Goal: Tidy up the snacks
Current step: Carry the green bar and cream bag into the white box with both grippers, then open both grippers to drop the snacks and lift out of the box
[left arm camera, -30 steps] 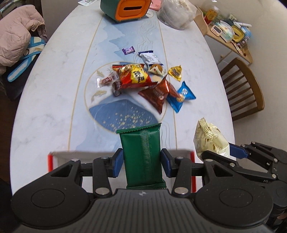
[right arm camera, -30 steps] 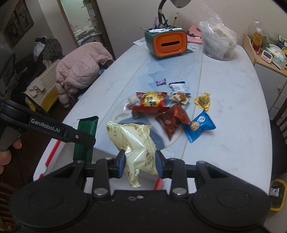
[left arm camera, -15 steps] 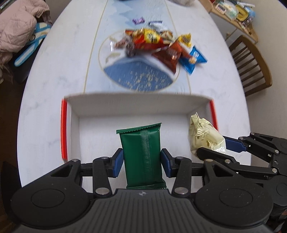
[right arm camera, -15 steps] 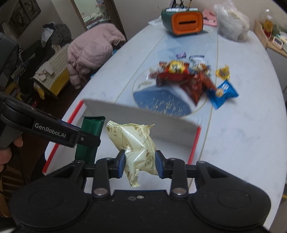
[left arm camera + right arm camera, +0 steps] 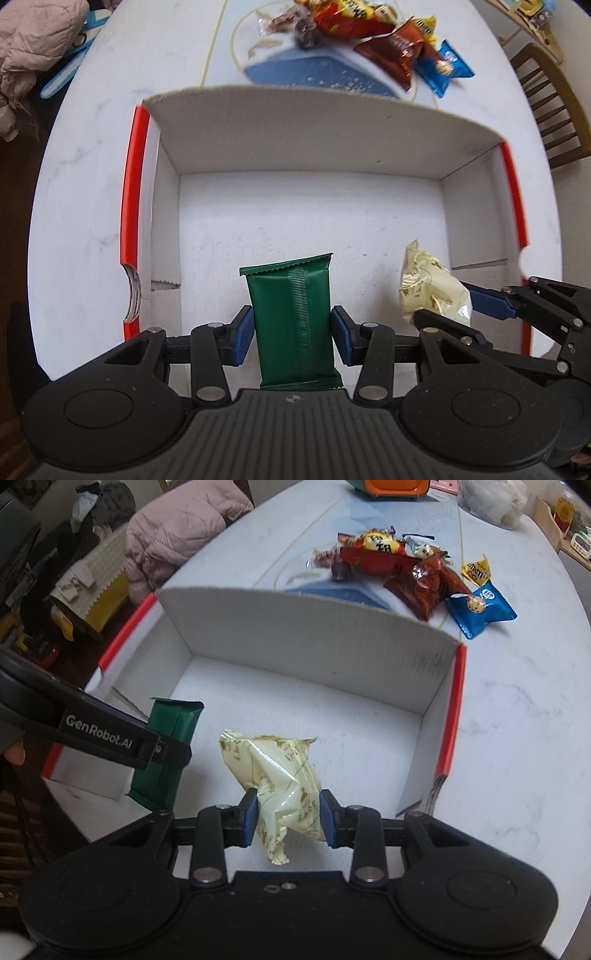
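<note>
My left gripper (image 5: 292, 334) is shut on a green snack pack (image 5: 291, 314), held over the inside of a white cardboard box (image 5: 295, 144) with red edges. My right gripper (image 5: 288, 818) is shut on a pale yellow snack bag (image 5: 280, 775), held over the same box (image 5: 295, 627) to the right of the green pack (image 5: 170, 746). The yellow bag also shows in the left wrist view (image 5: 432, 288). The box floor under both packs is bare. A pile of loose snacks (image 5: 406, 565) lies on the table beyond the box's far wall.
The pile holds red, brown, yellow and blue packets (image 5: 447, 66). An orange and green container (image 5: 391, 487) and a clear bag (image 5: 491, 502) stand at the table's far end. A wooden chair (image 5: 550, 107) is at the right. A pink jacket (image 5: 177, 535) lies left.
Both grippers have pulled back from the snack pile and now hang over the box, each still holding its pack. The box fills much more of both views.
</note>
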